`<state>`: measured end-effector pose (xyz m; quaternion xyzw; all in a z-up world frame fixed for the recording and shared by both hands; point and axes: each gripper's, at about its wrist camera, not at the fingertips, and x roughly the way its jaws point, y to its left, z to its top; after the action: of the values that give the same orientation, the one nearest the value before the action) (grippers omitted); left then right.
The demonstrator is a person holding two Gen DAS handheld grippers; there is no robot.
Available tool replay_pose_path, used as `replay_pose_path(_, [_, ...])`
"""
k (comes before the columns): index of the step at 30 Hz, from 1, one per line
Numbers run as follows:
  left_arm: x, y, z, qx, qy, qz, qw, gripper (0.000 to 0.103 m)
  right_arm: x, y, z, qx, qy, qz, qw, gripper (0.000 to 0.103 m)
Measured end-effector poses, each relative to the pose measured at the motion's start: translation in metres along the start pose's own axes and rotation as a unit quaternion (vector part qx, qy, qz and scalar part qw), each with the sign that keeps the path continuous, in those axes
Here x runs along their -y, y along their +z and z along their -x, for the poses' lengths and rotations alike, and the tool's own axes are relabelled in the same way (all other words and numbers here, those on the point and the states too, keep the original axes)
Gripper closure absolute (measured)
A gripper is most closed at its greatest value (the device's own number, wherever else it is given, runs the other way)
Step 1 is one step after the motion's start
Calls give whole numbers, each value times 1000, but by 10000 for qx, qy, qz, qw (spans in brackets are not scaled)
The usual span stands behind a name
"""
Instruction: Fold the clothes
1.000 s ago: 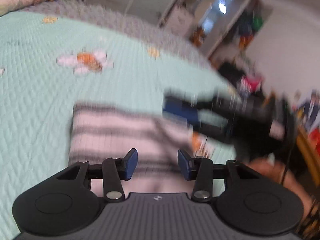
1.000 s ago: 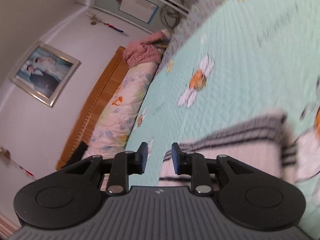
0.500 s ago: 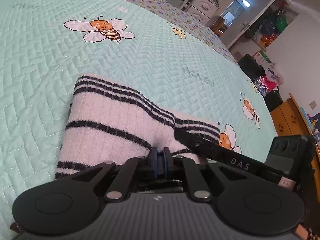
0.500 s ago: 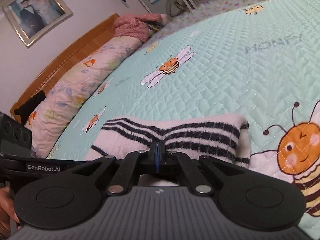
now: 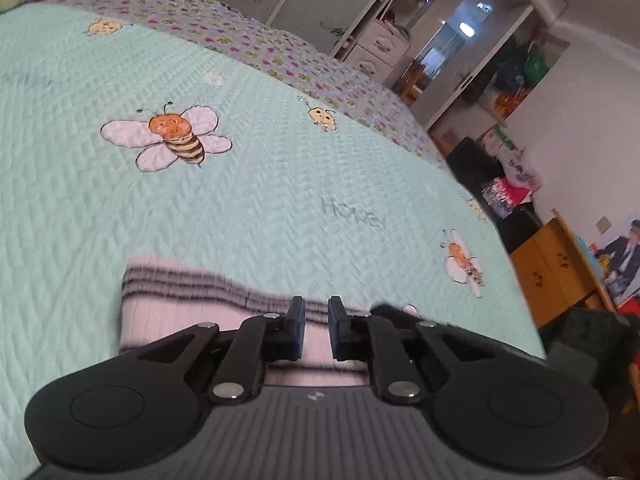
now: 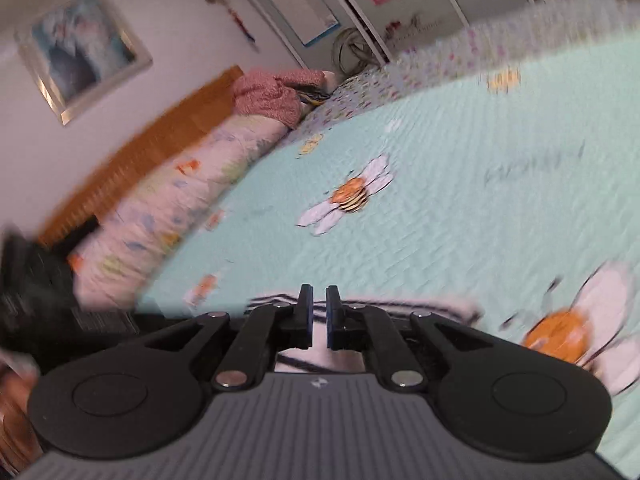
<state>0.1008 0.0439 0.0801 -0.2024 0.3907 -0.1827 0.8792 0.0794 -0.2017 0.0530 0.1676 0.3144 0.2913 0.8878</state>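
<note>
I judge the folding nearly done: both my left hand-held gripper (image 5: 316, 328) and right hand-held gripper (image 6: 318, 316) are opening, nothing clamped, above the folded striped garment (image 5: 180, 304) on the bed (image 5: 280, 184)

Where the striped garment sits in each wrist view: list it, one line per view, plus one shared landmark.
Left wrist: striped garment at lower centre-left, lying on the bedspread just beyond the fingertips.
Right wrist: striped garment at lower centre, partly behind the fingers.
Shared landmark: the bee print.

Dim indoor light, motion blur, fisheye warping
</note>
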Motion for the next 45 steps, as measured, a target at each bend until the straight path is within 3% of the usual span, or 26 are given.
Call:
replay_pose_path(3, [-10, -5, -43, -538, 337, -4, 9980, 93, -3, -8, -19, -366, -496, 540, 9966, 97])
replay_pose_path(5, [-19, -14, -52, -523, 346, -16, 9980, 96, -1, -25, -35, -717, -825, 981, 9892, 101])
replay_pose_path(6, [-23, -19, -56, -515, 353, -26, 9980, 97, 3, -33, -37, -687, -850, 1003, 9889, 103])
replay_pose_path(11, [-17, -22, -55, -497, 474, -273, 9973, 97, 16, -47, -35, -384, -748, 701, 9940, 103])
replay_pose_path(15, [-21, -12, -40, -435, 299, 68, 9986, 97, 17, -30, -20, -285, -624, 249, 9973, 103])
replay_pose_path(16, [-22, -8, -33, -388, 224, 206, 9988, 97, 9, -27, -9, -77, -530, 229, 9983, 95])
replay_pose_path(19, [-19, -8, -2, -13, 83, 178, 9998, 81, -21, -21, 19, 300, -42, 374, 9988, 95])
replay_pose_path(21, [-18, -14, 7, 40, 207, -60, 9998, 75, -39, -25, 18, 133, 90, 694, 9975, 92])
replay_pose_path(22, [-22, -20, 1, -131, 252, -107, 9995, 76, -47, -29, 14, 2, 101, 875, 9961, 91])
replay_pose_path(25, [-32, -38, -18, -370, 478, -299, 9977, 77, -45, -55, -23, -793, -308, 1119, 9901, 96])
replay_pose_path(27, [-31, -44, -20, -257, 524, -483, 9971, 77, -38, -71, -25, -578, -266, 1123, 9916, 97])
replay_pose_path(32, [-29, -38, -20, -300, 629, -631, 9956, 77, -43, -66, -26, -585, -304, 1127, 9914, 98])
replay_pose_path(35, [-27, -31, 2, -164, 500, -364, 9980, 79, -44, -58, -5, -459, -242, 878, 9948, 96])
replay_pose_path(37, [-19, -32, 19, -51, 317, -392, 9987, 79, -51, -57, 14, -196, -168, 824, 9963, 88])
replay_pose_path(39, [-10, -44, 21, -246, 131, -616, 9977, 75, -61, -60, 29, -46, -24, 806, 9967, 88])
replay_pose_path(40, [-6, -50, 22, -346, 52, -732, 9967, 72, -64, -65, 32, -91, 5, 793, 9968, 86])
replay_pose_path(42, [-3, -69, 4, -587, 452, -1041, 9918, 68, -66, -77, 28, -260, -67, 866, 9959, 85])
replay_pose_path(45, [-5, -80, -7, -445, 584, -1200, 9901, 64, -64, -97, 6, -620, -394, 1157, 9906, 88])
